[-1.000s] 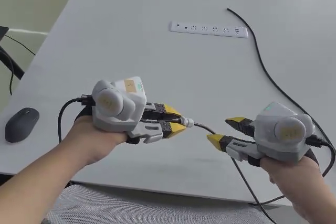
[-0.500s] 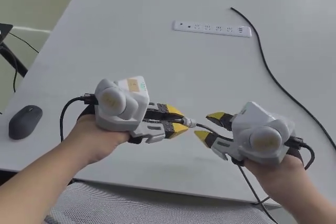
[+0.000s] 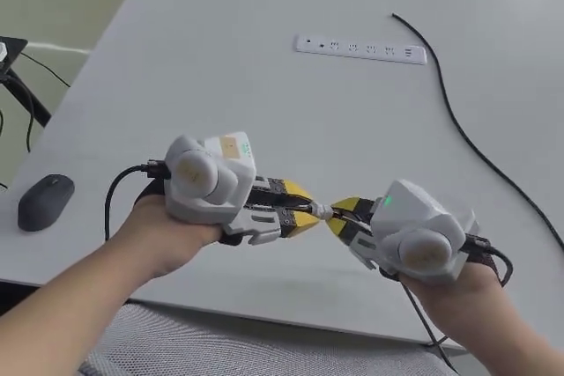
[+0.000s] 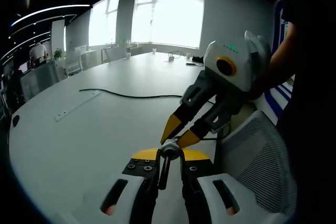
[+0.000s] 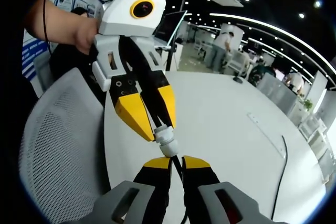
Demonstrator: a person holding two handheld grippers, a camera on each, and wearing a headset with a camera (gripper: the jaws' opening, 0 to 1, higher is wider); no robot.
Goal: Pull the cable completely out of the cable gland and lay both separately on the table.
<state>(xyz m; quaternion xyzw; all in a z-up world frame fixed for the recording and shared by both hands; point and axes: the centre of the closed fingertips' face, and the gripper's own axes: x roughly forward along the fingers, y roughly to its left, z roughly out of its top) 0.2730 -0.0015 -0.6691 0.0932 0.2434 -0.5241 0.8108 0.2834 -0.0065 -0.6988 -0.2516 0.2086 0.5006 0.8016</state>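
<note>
Above the near edge of the bench (image 3: 220, 68), the right gripper (image 3: 342, 217) has its jaws closed on the thin black cable (image 5: 177, 169) just beside the cable gland (image 3: 322, 210), which the left gripper (image 3: 305, 209) clamps at its jaw tips. A skewed pull could let the cable slip through the right jaws or twist the gland free and drop it past the edge. A jerk might whip the cable toward the power strip (image 3: 361, 48) beyond.

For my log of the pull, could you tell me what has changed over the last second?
The right gripper moved leftward to the left gripper and shut on the cable beside the cable gland. The left gripper kept holding that gland; power strip unmoved.
</note>
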